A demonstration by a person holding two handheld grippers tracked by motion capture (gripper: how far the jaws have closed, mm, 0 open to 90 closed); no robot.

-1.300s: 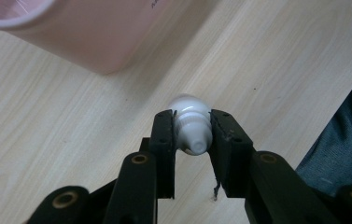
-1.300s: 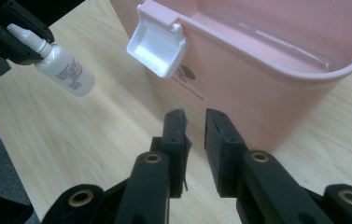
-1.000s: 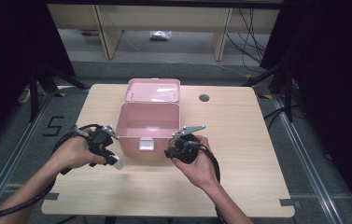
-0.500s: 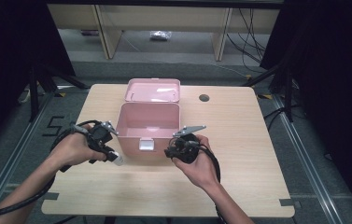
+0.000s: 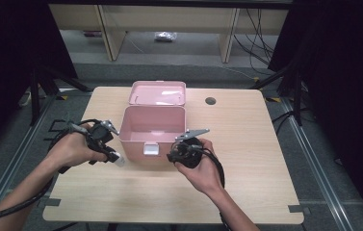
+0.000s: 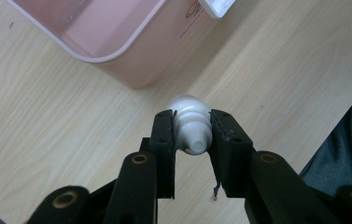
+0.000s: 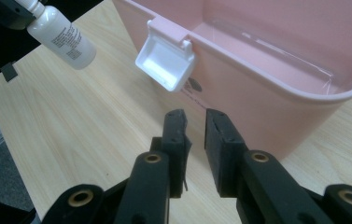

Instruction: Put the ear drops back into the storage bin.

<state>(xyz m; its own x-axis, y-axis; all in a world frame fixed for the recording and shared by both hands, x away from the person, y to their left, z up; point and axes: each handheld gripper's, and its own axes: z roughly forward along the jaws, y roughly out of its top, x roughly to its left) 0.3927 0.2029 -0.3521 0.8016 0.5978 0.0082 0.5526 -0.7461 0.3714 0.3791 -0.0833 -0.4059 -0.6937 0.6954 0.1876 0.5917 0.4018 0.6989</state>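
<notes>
Bottle first: the small white plastic bottle (image 6: 190, 122) is pinched at its cap end between the jaws of the left gripper (image 5: 106, 144), and it hangs just above the light wooden counter (image 5: 246, 159), a little to the left of the open pink plastic box (image 5: 152, 126). The long way of the bottle points out from the jaws, slanting down toward the counter. The box opening lies up and to the right of it in the high view, so I think the bottle must be lifted over the near left rim and then let go inside. The left hand is the near one for that. The right gripper (image 5: 181, 153) waits by the front right corner of the box, with its jaws a little apart and nothing between them. The left gripper view shows the ribbed cap squeezed by the black pads and a rounded corner of the box just past it. The right gripper view shows the printed label on the bottle's (image 7: 60, 36) side, the white plastic latch (image 7: 166, 63) on the box front, and a bare pink inside.
</notes>
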